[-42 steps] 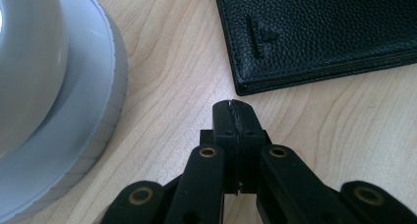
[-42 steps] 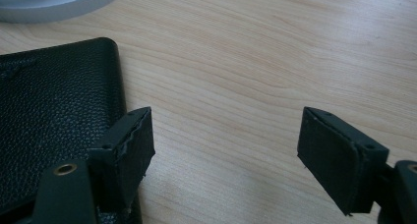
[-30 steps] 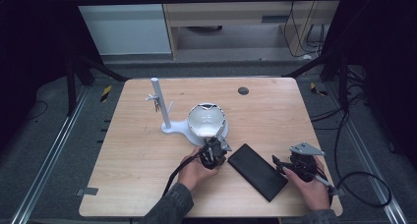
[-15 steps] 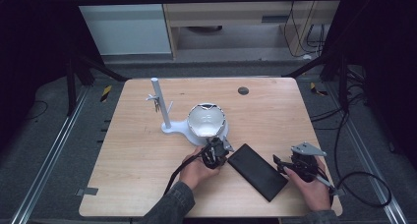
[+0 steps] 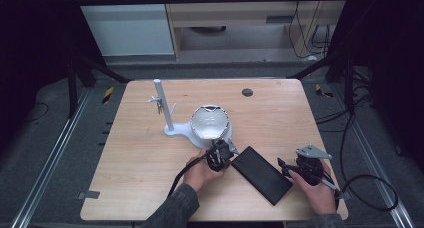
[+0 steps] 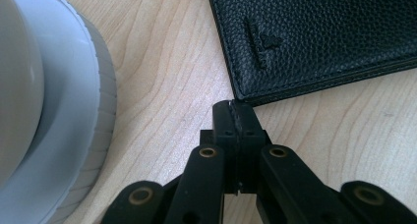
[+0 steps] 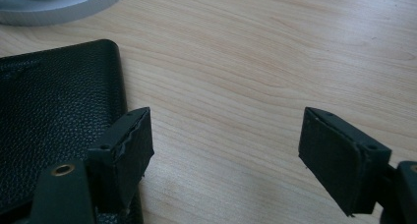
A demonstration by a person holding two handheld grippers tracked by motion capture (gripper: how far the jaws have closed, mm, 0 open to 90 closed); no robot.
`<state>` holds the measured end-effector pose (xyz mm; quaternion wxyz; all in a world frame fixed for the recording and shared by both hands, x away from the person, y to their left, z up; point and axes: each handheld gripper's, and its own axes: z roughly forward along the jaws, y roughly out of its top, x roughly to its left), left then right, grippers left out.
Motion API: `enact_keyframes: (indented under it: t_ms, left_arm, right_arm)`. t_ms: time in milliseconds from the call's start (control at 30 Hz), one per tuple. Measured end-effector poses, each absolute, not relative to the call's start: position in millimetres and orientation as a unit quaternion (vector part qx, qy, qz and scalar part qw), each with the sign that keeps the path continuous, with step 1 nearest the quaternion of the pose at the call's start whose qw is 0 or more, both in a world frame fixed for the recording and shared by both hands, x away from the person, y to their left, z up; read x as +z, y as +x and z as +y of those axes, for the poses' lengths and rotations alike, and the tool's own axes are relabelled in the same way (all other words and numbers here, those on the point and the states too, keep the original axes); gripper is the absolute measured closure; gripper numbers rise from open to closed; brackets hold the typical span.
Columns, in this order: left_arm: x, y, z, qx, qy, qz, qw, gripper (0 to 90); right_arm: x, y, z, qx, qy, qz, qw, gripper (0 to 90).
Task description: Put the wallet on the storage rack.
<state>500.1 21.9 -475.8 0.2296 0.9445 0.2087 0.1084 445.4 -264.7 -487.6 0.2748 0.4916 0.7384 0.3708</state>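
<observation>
Currently, the scene reads as follows.
Worktop (image 5: 125, 188): light wood, rectangular, with a small dark round spot (image 5: 247, 92) near its far edge.
Wallet (image 5: 262, 174): black grained leather, lying flat on the worktop between the two grippers — its near corner sits just beyond the left gripper's tips in the left gripper view.
White stand (image 5: 172, 130): round base with an upright post, beside a white bowl-shaped part (image 5: 210, 122); well behind the wallet.
Left gripper (image 6: 235, 117): jaws pressed together with nothing between them, tips just short of the wallet corner.
Right gripper (image 7: 223, 153): jaws spread wide over bare wood — one jaw overlaps the wallet's edge in the right gripper view; contact cannot be told.
</observation>
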Motion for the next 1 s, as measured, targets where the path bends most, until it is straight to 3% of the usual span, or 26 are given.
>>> enact_keyframes:
  t_ms: [667, 1000]
  left_arm:
    - [-462.4, 501.3, 27.9, 0.090, 0.923, 0.226, 0.298, 90.0]
    - [-453.7, 502.1, 24.6, 0.087, 0.917, 0.226, 0.317, 88.2]
  right_arm:
    - [-481.7, 442.3, -258.1, 0.394, 0.477, 0.737, 0.271, 15.5]
    - [-472.3, 440.9, -254.5, 0.423, 0.483, 0.727, 0.243, 14.6]
